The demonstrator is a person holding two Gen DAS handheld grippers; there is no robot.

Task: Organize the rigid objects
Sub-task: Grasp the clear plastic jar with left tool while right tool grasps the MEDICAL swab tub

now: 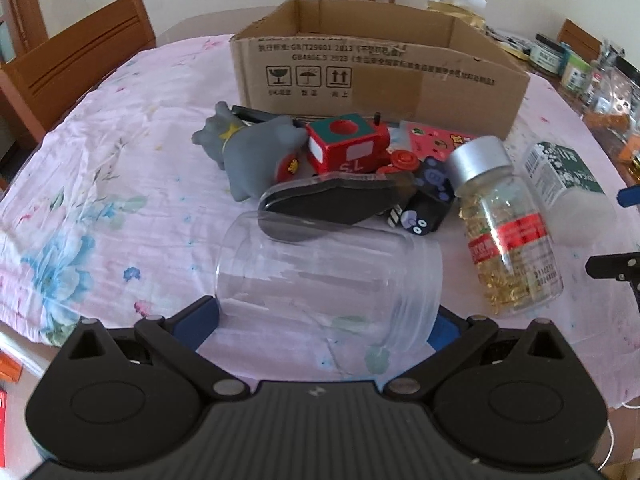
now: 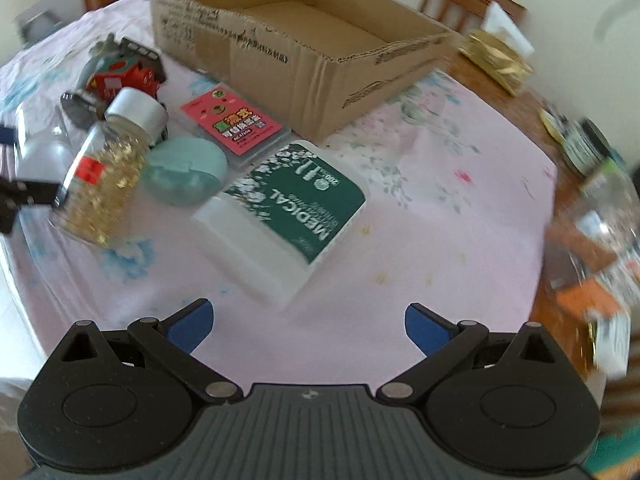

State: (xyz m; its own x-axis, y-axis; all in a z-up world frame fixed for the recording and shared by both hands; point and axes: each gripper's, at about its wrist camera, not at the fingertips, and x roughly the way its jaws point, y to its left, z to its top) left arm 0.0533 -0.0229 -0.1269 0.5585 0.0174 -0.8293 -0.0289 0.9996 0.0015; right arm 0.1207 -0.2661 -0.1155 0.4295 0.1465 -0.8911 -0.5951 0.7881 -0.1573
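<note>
My left gripper (image 1: 326, 318) has its blue fingers against both sides of a clear plastic jar (image 1: 328, 276) lying on its side on the pink cloth. Beyond it lie a grey rubber toy (image 1: 248, 152), a red toy train (image 1: 348, 148), a black dark-lidded item (image 1: 336, 200), a capsule bottle with a silver cap (image 1: 504, 224) and a white-green medical box (image 1: 568, 184). An open cardboard box (image 1: 376, 68) stands behind them. My right gripper (image 2: 308, 322) is open and empty, just short of the medical box (image 2: 288, 208). A teal round case (image 2: 184, 170) and pink card box (image 2: 236, 124) lie left of it.
Wooden chairs (image 1: 76, 60) stand at the table's far side. Jars and packets (image 1: 580, 68) crowd the right edge of the table, also in the right wrist view (image 2: 592, 208). Bare pink cloth (image 2: 440, 220) lies right of the medical box.
</note>
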